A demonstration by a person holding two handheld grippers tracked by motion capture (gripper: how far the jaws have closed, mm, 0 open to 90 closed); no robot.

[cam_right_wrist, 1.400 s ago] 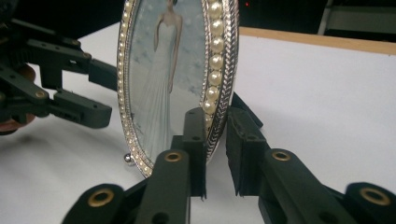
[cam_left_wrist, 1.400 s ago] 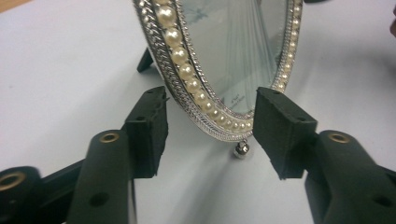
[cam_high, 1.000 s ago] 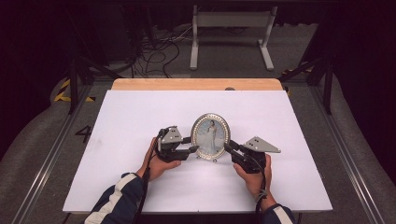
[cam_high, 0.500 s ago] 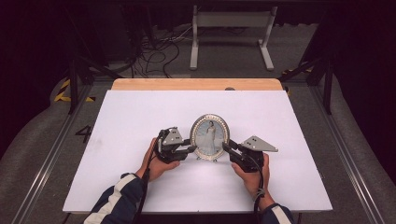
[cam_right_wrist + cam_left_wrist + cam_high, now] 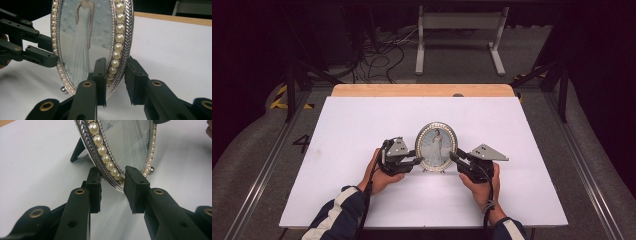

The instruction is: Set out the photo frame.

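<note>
The left gripper [image 5: 416, 161] sits at the left edge of the frame [image 5: 436, 147], which stands up in the middle of the white table [image 5: 347, 125], a bit nearer the person. In the left gripper view its jaws have just been closing and now sit one on each side of the pearl rim [image 5: 102, 150], close in, but I cannot tell if they really squeeze it. The frame looks hard and stiff, with a glass front (so it could crack or get scratched) and a shiny rim that may slip. It looks light, and it leans on a thin back leg [image 5: 77, 150], so a push could tip it. The best place to hold is the rim, low down. The right gripper [image 5: 455, 158] does just that: its jaws sit on both sides of the right rim, near the bottom, and look snug on it.
</note>
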